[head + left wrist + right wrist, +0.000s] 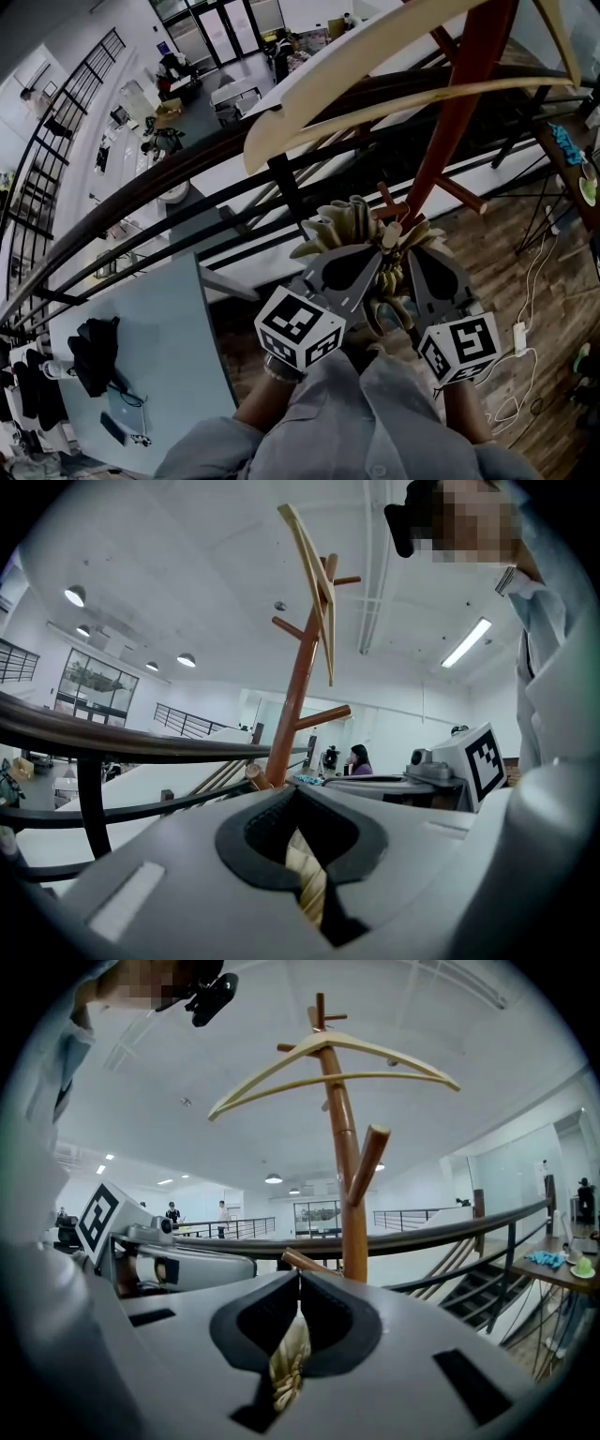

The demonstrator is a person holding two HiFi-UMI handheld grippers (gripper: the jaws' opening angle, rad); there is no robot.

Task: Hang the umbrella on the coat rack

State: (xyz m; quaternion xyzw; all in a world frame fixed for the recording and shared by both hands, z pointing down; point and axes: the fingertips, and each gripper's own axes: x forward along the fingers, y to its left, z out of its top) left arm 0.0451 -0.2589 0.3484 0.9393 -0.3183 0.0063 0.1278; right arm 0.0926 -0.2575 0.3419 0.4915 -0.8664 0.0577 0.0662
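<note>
1 tall red-brown coat rack (461, 112) rises just beyond the fingertips of both grippers, its angled pegs branching off above them. A dark curved railing (141, 192) runs behind the pole, farther from the fingers. Well off to the left of the left fingers, a pale blue table (178, 347) carries some dark items. 1 pale wooden hanger (375, 52) sits high on the rack, far above the fingertips.

The umbrella (356, 225) is a folded beige bundle, bunched at the fingertips of the 2 grippers and close against the base of the pole. The left gripper (373, 255) has its fingers pressed together on a fold of the beige fabric, which shows as a twisted strip between them in the left gripper view. The right gripper (412, 251), just beside it, pinches another fold of the same fabric, which hangs down from between its fingers.
</note>
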